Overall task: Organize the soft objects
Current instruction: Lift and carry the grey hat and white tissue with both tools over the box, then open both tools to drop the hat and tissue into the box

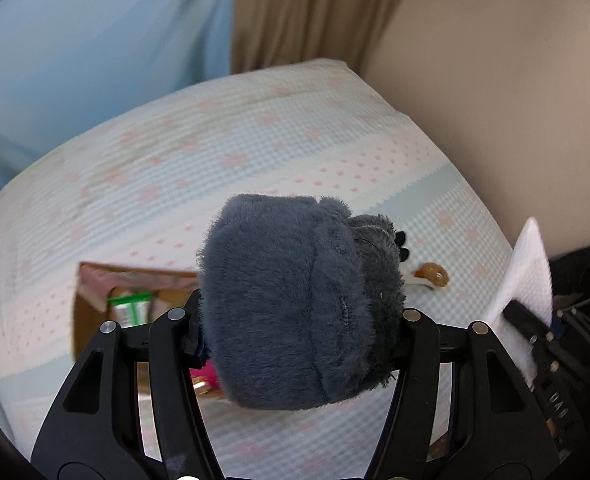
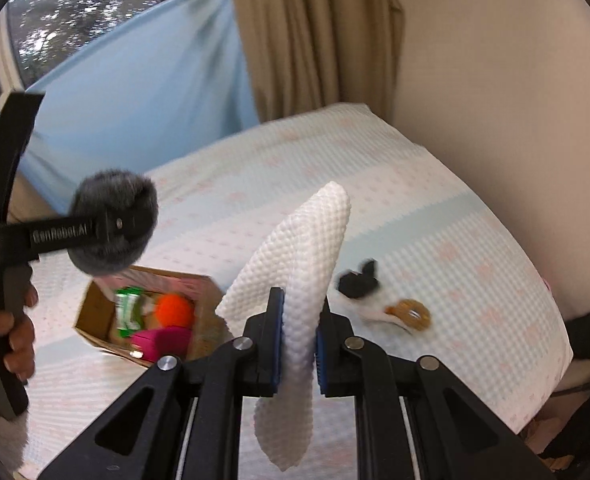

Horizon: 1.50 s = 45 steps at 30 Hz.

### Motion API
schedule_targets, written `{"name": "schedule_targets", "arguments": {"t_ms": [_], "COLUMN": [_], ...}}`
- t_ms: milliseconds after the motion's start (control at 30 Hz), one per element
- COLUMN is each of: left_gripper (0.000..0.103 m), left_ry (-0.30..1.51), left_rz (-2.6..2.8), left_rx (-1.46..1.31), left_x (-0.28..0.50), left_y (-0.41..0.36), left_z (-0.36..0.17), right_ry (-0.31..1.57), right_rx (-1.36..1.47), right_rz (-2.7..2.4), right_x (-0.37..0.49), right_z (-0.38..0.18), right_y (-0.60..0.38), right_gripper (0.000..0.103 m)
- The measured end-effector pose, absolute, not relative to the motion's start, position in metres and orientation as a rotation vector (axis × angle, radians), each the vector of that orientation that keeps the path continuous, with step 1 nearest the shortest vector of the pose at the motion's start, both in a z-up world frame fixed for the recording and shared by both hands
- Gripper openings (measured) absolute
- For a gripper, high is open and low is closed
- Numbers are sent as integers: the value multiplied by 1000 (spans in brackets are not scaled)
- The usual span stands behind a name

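My left gripper (image 1: 299, 320) is shut on a grey furry plush toy (image 1: 291, 304), held high above the bed; the same toy (image 2: 113, 226) shows at the left of the right wrist view, with a hand (image 2: 19, 332) on the gripper's handle. My right gripper (image 2: 299, 336) is shut on a white textured foam sheet (image 2: 303, 264) that stands up between its blue pads and hangs below them. On the bed below sits an open cardboard box (image 2: 91, 316) holding an orange ball (image 2: 175, 308), a pink item (image 2: 163, 340) and a green packet (image 2: 129, 310).
The bed (image 2: 455, 240) has a pale blue and pink patterned cover. A small black-and-white item (image 2: 359, 280) and a brown round item (image 2: 411, 314) lie on it right of the box. A beige curtain (image 2: 315, 40), a wall and a window stand behind.
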<state>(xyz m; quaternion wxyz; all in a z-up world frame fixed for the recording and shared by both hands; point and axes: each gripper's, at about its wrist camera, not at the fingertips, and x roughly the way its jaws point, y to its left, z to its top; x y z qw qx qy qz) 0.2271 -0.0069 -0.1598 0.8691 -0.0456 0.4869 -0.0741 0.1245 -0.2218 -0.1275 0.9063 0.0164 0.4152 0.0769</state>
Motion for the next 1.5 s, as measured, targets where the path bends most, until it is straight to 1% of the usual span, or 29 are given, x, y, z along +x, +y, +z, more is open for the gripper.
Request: {"name": "schedule_targets", "arguments": {"t_ms": [100,267,433,633,767,933,1067,1233,1333,1367,1400,1433,1467,1500], "left_gripper": [56,56,56,56,56,56,56,56,65,71,82,89,100,102], "left_ry": [1006,1012,1045,1122,1165,1235,1305,1352,1385,1394,1403,1413,1412,1404], "left_rz": [-128,-65,14,94,101,90,79,75,65,61,59,56,52,45], "left_rx": [-112,-138,-165,-220,-225,-237,-178,-129,-90,-77,-66,-64,-69,-76], "left_x": [213,199,193,191,194,203,211,215,219,220,221,222,222,222], "left_y": [34,104,169,218,229,219,207,204,202,202,201,201,203,204], "left_z": [-154,-159,-178,-223,-256,-298,-328,-347,-353,-353,-354,-354,-354,-353], "right_ry": [843,892,966,1087,1194,1303,1420,1489,1522,1541,1550,1548,1538,1521], "right_rx": [24,21,0,-33,-21,-13,11,-38,-45,-44,-40,-31,-20,-2], "right_rz": [198,274,361,464,505,521,514,510,493,479,470,457,451,451], "right_x": [125,138,151,171,195,218,239,245,252,254,258,259,260,260], "right_z": [-114,-115,-131,-171,-207,-245,-276,-298,-306,-311,-314,-316,-315,-314], "right_y": [-185,-124,-67,-13,10,24,36,51,51,52,53,52,51,49], "right_gripper": [12,12,12,12,12,12,12,12,13,14,18,33,63,82]}}
